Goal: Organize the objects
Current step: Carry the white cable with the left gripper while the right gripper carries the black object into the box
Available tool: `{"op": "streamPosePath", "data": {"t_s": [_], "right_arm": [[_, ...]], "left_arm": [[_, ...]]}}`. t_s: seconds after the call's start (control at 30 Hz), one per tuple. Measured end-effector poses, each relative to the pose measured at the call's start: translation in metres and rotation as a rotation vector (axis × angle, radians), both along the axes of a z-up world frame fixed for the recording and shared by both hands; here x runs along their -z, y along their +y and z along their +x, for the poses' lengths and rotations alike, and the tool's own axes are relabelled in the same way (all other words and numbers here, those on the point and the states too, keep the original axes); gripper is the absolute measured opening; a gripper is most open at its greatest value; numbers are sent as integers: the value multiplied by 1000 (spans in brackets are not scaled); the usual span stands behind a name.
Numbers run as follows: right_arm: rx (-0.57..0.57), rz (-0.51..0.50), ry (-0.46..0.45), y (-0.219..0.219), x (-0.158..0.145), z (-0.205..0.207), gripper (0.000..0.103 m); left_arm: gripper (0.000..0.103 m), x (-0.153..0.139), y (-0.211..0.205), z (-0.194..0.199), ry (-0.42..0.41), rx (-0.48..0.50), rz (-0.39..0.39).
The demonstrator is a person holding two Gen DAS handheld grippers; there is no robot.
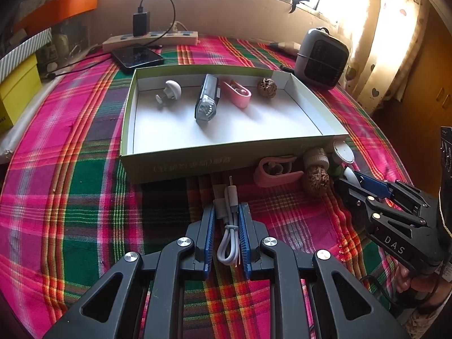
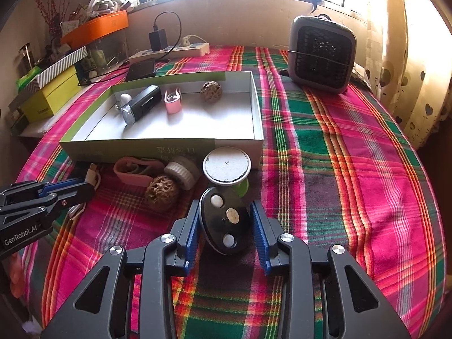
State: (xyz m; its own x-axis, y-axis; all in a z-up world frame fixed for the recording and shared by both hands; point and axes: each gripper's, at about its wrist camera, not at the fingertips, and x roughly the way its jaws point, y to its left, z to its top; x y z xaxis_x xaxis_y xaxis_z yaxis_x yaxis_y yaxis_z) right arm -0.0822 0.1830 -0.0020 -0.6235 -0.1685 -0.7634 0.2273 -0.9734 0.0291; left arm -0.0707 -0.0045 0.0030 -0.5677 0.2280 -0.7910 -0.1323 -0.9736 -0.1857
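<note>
My left gripper [image 1: 227,207] is shut on a folded white cable [image 1: 229,234] just above the plaid cloth, in front of the shallow green box [image 1: 226,158]. The right gripper [image 2: 225,204] is shut on a black oval device [image 2: 223,226] with white buttons, held on edge. The box [image 2: 158,141] holds a white knob [image 1: 169,91], a black lamp [image 1: 206,99], a pink clip [image 1: 237,93] and a walnut [image 1: 266,86]. Outside its front wall lie another pink clip [image 2: 135,169], a walnut [image 2: 162,192], a ribbed cream cap [image 2: 182,171] and a round white disc [image 2: 226,166].
A grey heater [image 2: 322,53] stands at the back right. A power strip [image 2: 169,50] with a black charger and a dark phone [image 2: 141,69] lie behind the box. Stacked boxes [image 2: 48,96] and an orange tray [image 2: 96,28] crowd the left. The round table drops off at right.
</note>
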Motion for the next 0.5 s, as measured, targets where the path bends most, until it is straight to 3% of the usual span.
{"op": "streamPosePath", "data": {"t_s": [0.5], "right_arm": [[-49, -39, 24, -8, -19, 10, 36]], "left_arm": [[15, -17, 2, 7, 31, 25, 12]]}}
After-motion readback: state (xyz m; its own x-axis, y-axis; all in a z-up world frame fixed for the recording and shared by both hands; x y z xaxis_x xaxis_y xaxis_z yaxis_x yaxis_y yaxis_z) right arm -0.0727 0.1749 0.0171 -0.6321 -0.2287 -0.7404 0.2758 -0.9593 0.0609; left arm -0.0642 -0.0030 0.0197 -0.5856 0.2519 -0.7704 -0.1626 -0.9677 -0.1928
